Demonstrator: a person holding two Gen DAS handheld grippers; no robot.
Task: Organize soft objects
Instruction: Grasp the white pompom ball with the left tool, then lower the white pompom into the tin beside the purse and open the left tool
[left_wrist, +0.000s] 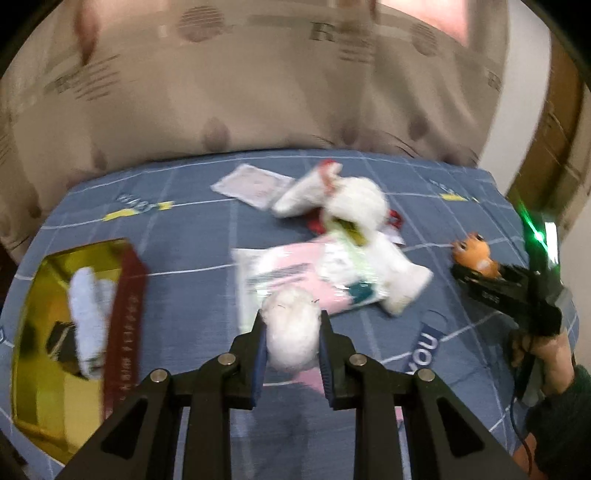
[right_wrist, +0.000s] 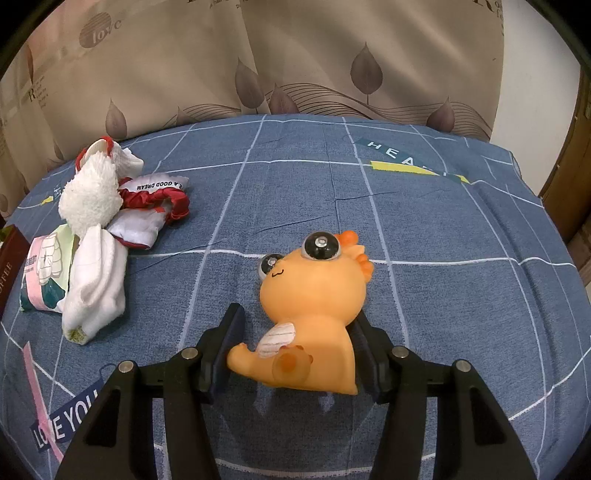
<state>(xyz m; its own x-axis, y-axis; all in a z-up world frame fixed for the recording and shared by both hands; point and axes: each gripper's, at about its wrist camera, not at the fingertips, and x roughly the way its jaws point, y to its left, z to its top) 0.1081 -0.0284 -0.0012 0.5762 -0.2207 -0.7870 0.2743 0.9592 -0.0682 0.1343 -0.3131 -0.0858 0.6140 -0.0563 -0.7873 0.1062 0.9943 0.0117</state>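
Two soft toys held, box waiting at the bed's left edge

The left gripper (left_wrist: 291, 332) pinches a white plush ball (left_wrist: 291, 332) above the bed (left_wrist: 192, 236), probably for the gold box (left_wrist: 48, 295). The right gripper (right_wrist: 295, 347) clamps the orange dragon toy (right_wrist: 314, 310) near the right edge.

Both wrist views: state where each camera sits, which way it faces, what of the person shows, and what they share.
Left wrist: on the left gripper, looking down its fingers at a white plush they clamp; the other hand shows.
Right wrist: on the right gripper, facing the orange dinosaur toy between its fingers; no body shows.
Shared: blue bedspread, dinosaur, white pile.
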